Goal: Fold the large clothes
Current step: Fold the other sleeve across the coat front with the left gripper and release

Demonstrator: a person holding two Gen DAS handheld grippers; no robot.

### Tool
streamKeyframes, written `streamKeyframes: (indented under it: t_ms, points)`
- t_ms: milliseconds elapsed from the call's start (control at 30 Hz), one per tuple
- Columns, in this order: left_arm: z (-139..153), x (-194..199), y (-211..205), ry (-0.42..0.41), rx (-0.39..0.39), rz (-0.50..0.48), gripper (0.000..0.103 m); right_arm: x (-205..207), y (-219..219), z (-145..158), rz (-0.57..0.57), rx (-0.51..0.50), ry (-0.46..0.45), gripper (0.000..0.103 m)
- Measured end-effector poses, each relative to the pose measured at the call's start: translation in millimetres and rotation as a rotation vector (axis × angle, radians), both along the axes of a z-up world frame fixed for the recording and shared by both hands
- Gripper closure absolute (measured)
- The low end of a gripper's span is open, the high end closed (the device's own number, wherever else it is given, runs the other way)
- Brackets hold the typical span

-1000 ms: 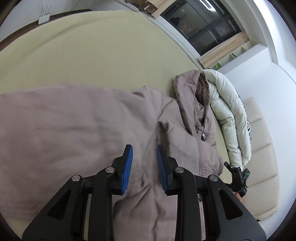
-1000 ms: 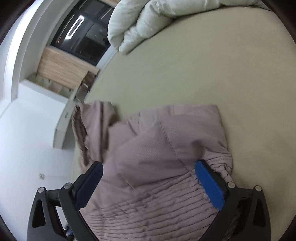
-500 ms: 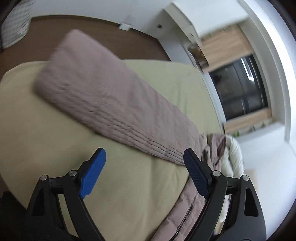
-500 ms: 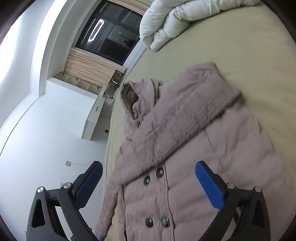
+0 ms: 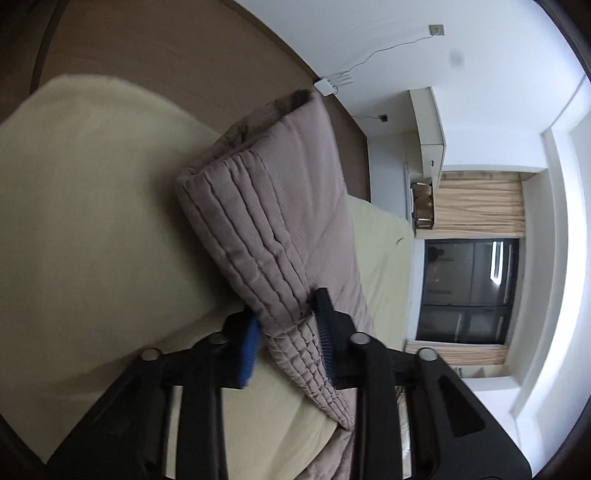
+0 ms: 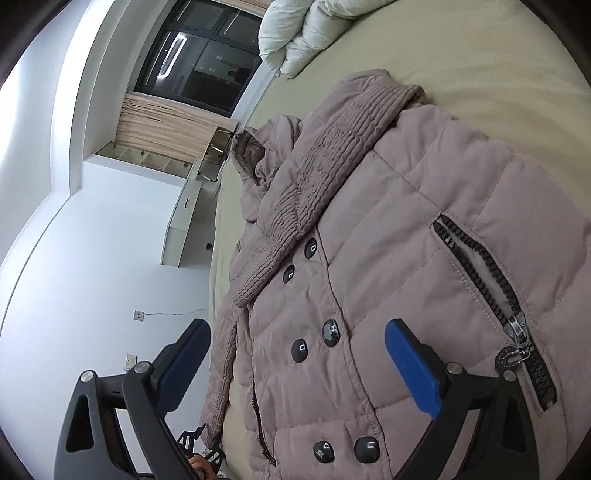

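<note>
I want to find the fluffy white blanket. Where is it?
In the right wrist view, the white duvet is bunched at the top of the bed, just beyond the coat and beside the dark window.

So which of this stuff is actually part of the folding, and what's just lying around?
Part of the job:
- puffer coat
- its sleeve, in the closing left hand-held gripper
- right hand-held gripper, open

Lying about:
- white duvet
- bed sheet

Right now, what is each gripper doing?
Left gripper: closing on the coat's ribbed sleeve, fabric between its jaws.
Right gripper: open, holding nothing, above the coat.
</note>
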State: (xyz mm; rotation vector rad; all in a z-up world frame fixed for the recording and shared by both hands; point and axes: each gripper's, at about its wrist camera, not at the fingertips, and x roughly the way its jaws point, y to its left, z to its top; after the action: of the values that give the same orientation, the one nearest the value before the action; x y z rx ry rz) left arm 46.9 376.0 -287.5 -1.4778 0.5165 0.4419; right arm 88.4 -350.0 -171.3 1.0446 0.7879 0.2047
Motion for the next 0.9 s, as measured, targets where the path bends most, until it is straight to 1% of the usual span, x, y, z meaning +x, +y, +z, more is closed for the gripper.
streamKeyframes:
  t_ms: [33, 100, 133, 200, 233, 300, 333, 367, 400, 433, 500, 567, 600, 633, 700, 733, 767, 800, 833, 900]
  points:
    - [10.1, 0.2, -1.8, 0.004, 0.041, -0.017, 0.084, -0.7, 0.7, 2.4, 0.006, -0.008, -0.004, 0.005]
    - [49.4, 5.0, -16.8, 0.008, 0.212, -0.096, 0.089, 4.2, 4.1, 4.4, 0.015, -0.019, -0.001, 0.007]
    - [64.4, 7.8, -23.5, 0.005, 0.275, -0.132, 0.09, 3.8, 4.6, 4.8, 0.021, -0.024, -0.001, 0.007]
    - [102.4, 19.8, -52.9, -0.009, 0.432, -0.229, 0.091, 2.8, 5.3, 4.1, 0.025, -0.029, 0.0, 0.008]
    - [121.1, 29.4, -74.8, -0.015, 0.517, -0.287, 0.091, 2.2, 4.9, 2.9, 0.028, -0.03, 0.005, 0.008]
    - [153.7, 49.6, -129.4, -0.035, 0.71, -0.439, 0.091, 0.0, 2.7, -1.3, 0.03, -0.024, 0.009, 0.008]
    - [162.5, 57.1, -155.5, -0.037, 0.782, -0.497, 0.091, -0.8, 0.8, -3.1, 0.03, -0.019, 0.013, 0.008]
    - [170.2, 66.8, -191.8, -0.036, 0.878, -0.579, 0.093, -1.5, -2.2, -5.3, 0.029, -0.016, 0.016, 0.008]
    - [172.8, 75.6, -228.3, -0.037, 0.954, -0.666, 0.095, -2.4, -5.0, -6.7, 0.027, -0.014, 0.017, 0.008]
    - [172.8, 82.2, -258.9, -0.038, 1.009, -0.733, 0.097, -3.6, -8.8, -8.3, 0.02, -0.012, 0.018, 0.008]
    - [163.9, 87.1, -331.1, -0.036, 1.17, -0.892, 0.098, -5.5, -16.3, -11.5, 0.01, -0.005, 0.022, 0.008]
    - [150.2, 83.7, -381.6, -0.04, 1.266, -0.992, 0.098, -6.6, -23.0, -15.9, 0.002, 0.0, 0.033, 0.008]
    - [142.1, 82.2, -401.0, -0.039, 1.289, -1.03, 0.099, -6.2, -25.3, -18.0, 0.002, 0.002, 0.039, 0.008]
    - [136.1, 86.9, -419.1, -0.033, 1.288, -1.055, 0.099, -4.6, -27.3, -20.6, 0.006, 0.005, 0.048, 0.008]
    - [124.3, 95.9, -427.0, -0.02, 1.274, -1.082, 0.099, 1.0, -28.1, -24.8, 0.019, 0.008, 0.066, 0.008]
    - [119.2, 106.2, -422.3, -0.018, 1.264, -1.086, 0.099, 5.4, -26.8, -26.9, 0.029, 0.013, 0.077, 0.008]
    - [115.9, 107.6, -419.2, -0.017, 1.252, -1.088, 0.099, 11.3, -24.5, -29.0, 0.042, 0.024, 0.086, 0.008]
    - [111.4, 110.8, -397.8, -0.016, 1.241, -1.088, 0.099, 18.5, -21.2, -31.1, 0.06, 0.042, 0.092, 0.008]
    - [109.2, 108.7, -390.9, -0.02, 1.226, -1.085, 0.099, 27.1, -16.6, -32.8, 0.08, 0.064, 0.098, 0.007]
    - [116.2, 101.2, -371.8, -0.038, 1.176, -1.05, 0.099, 45.1, -3.6, -33.2, 0.118, 0.104, 0.108, 0.007]
